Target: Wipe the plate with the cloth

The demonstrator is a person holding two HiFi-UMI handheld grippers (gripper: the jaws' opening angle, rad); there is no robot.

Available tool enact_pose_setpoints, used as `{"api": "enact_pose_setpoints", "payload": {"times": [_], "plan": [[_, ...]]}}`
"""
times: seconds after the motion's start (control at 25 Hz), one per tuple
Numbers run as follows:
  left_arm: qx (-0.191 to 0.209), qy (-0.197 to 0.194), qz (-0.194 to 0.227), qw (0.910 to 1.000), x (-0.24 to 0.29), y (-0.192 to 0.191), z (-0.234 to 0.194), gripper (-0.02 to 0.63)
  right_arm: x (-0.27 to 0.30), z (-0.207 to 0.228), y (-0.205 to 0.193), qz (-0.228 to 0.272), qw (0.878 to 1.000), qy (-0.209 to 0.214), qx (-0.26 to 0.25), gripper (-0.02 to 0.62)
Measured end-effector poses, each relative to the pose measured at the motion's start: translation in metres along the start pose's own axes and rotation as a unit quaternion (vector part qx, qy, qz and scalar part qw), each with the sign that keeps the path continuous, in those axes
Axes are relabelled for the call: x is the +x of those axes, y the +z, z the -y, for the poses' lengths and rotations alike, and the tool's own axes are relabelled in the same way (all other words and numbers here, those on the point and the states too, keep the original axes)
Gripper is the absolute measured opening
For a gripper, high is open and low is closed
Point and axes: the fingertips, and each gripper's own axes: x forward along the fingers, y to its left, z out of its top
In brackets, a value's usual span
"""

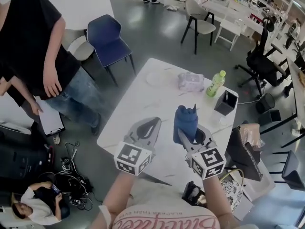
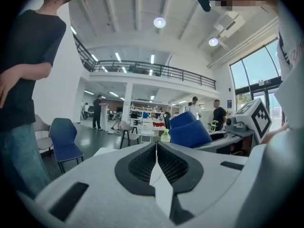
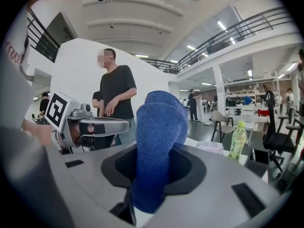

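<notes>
My right gripper (image 1: 189, 136) is shut on a folded blue cloth (image 1: 185, 120), which sticks up from its jaws above the near part of the white table (image 1: 128, 118). In the right gripper view the blue cloth (image 3: 159, 146) fills the jaws' middle. To its left, my left gripper (image 1: 152, 123) is shut and holds nothing; its pads (image 2: 156, 148) meet in the left gripper view, where the cloth (image 2: 190, 129) shows to the right. A pale round plate (image 1: 155, 78) lies at the table's far side, well beyond both grippers.
A clear plastic bag (image 1: 190, 81), a green bottle (image 1: 215, 83) and a dark holder (image 1: 225, 103) stand on the far right of the table. A person in black (image 1: 38, 56) stands left of it beside a blue chair (image 1: 109, 39). A bag (image 1: 248, 151) sits off its right edge.
</notes>
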Motion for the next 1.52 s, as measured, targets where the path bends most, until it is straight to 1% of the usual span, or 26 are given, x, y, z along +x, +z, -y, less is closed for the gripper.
{"api": "enact_pose_setpoints", "payload": {"times": [0.12,0.28,0.32,0.36,0.4,0.44,0.6,0.76,1.0,1.16,1.28,1.4,1.52], "plan": [[-0.009,-0.004,-0.012,0.9999,0.016,-0.008,-0.015,0.005,0.012,0.009,-0.006,-0.01,1.0,-0.007,0.01,0.12],[-0.034,0.004,-0.016,0.9993,0.034,-0.019,-0.042,0.007,0.031,0.019,-0.015,-0.023,1.0,-0.012,0.015,0.12],[-0.041,0.006,-0.016,0.999,0.04,-0.021,-0.051,0.035,0.039,0.022,-0.016,-0.026,0.999,-0.014,0.016,0.12],[-0.048,0.009,-0.016,0.9987,0.046,-0.022,-0.061,0.114,0.048,0.026,-0.015,-0.029,0.999,-0.014,0.018,0.12],[-0.052,0.013,-0.017,0.9984,0.051,-0.024,-0.071,0.141,0.057,0.029,-0.015,-0.031,0.999,-0.014,0.019,0.12],[-0.055,0.017,-0.019,0.9981,0.056,-0.026,-0.079,0.15,0.065,0.032,-0.014,-0.032,0.999,-0.014,0.02,0.12],[-0.062,0.026,-0.027,0.9974,0.078,-0.036,-0.107,0.158,0.095,0.045,-0.014,-0.036,0.999,-0.013,0.02,0.12],[-0.06,0.031,-0.04,0.9969,0.104,-0.047,-0.136,0.158,0.127,0.059,-0.014,-0.038,0.999,-0.016,0.022,0.12],[-0.074,0.033,-0.08,0.9934,0.149,-0.079,-0.187,0.158,0.174,0.085,-0.025,-0.051,0.998,-0.028,0.033,0.12],[-0.093,0.041,-0.111,0.9886,0.177,-0.106,-0.224,0.158,0.202,0.097,-0.037,-0.068,0.996,-0.033,0.039,0.12],[-0.107,0.056,-0.133,0.9837,0.198,-0.124,-0.25,0.158,0.219,0.104,-0.044,-0.076,0.995,-0.035,0.046,0.12],[-0.13,0.07,-0.162,0.9757,0.22,-0.147,-0.273,0.158,0.228,0.11,-0.051,-0.08,0.994,-0.04,0.058,0.12],[-0.155,0.076,-0.189,0.9666,0.237,-0.171,-0.288,0.158,0.232,0.115,-0.056,-0.085,0.993,-0.044,0.065,0.12]]}}
